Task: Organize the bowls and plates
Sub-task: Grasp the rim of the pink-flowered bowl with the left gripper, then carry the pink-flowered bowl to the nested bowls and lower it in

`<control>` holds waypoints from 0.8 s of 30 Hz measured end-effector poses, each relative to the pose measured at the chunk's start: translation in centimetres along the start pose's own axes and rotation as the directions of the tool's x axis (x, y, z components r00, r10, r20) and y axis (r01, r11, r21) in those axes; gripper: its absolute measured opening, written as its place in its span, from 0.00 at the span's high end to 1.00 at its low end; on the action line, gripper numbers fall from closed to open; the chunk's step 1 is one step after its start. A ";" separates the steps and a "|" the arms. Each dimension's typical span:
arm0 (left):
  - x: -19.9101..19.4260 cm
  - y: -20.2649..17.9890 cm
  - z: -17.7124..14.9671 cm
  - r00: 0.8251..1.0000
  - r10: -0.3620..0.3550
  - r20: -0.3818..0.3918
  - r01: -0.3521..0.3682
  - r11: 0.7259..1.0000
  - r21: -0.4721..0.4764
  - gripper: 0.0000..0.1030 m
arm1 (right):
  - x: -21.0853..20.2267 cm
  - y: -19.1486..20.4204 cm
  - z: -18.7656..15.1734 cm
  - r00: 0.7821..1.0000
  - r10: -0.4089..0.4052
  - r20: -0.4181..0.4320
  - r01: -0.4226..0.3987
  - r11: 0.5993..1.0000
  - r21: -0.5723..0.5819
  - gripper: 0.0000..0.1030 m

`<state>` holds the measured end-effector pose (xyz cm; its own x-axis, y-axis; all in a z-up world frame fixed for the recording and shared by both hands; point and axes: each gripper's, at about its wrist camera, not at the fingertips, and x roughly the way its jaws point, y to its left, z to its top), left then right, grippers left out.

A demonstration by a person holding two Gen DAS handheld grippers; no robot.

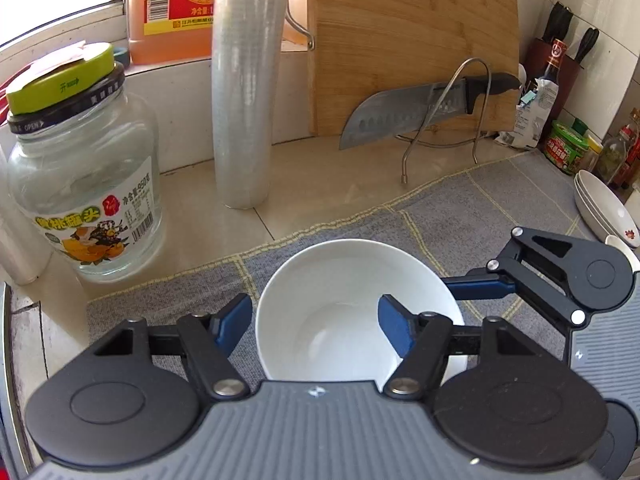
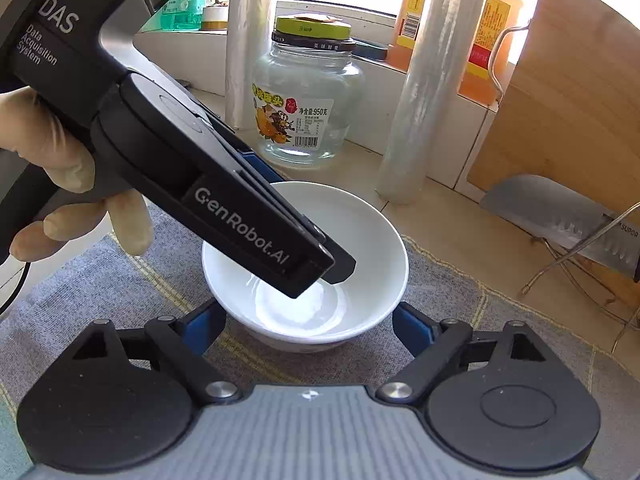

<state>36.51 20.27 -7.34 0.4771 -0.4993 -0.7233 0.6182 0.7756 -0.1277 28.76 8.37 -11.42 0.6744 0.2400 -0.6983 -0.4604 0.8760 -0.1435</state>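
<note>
The stacked white plates with a red motif (image 1: 604, 210) are cut off at the left wrist view's right edge. The black left gripper (image 2: 312, 240) hides part of the white ceramic bowl (image 2: 360, 240); its fingertip contact is perhaps inside, unclear.

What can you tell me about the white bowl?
The white bowl is round, smooth and shiny, probably ceramic, and empty. It stands upright on the grey checked mat. The left gripper has one jaw inside it and one outside, straddling its rim. The right gripper waits open beside it.
</note>
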 end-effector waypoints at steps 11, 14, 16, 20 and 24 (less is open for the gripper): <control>0.4 -0.3 0.3 0.999 -0.032 -0.021 0.032 0.999 0.022 0.37 | -0.1 0.0 0.1 1.000 0.012 -0.001 -0.012 1.000 0.002 0.14; 0.4 -0.2 0.4 0.999 -0.034 -0.023 0.035 0.999 0.018 0.37 | -0.1 0.0 0.2 1.000 0.012 -0.007 -0.012 1.000 0.003 0.14; 0.3 -0.3 0.4 0.999 -0.034 -0.024 0.034 0.999 0.023 0.37 | -0.1 0.0 0.2 1.000 0.014 -0.012 -0.014 1.000 0.005 0.14; 0.0 -0.5 0.4 0.999 -0.031 -0.023 0.031 0.999 0.028 0.37 | -0.4 -0.1 0.3 1.000 0.023 -0.017 -0.023 1.000 0.012 0.14; -0.4 -0.8 0.3 0.999 -0.030 -0.022 0.031 0.999 0.029 0.37 | -1.0 0.0 0.4 0.999 0.026 -0.021 -0.025 1.000 0.006 0.14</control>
<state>36.01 19.73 -6.70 0.4444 -0.5142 -0.7335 0.6504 0.7483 -0.1306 28.28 8.32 -10.46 0.6500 0.2534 -0.7165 -0.4738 0.8722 -0.1214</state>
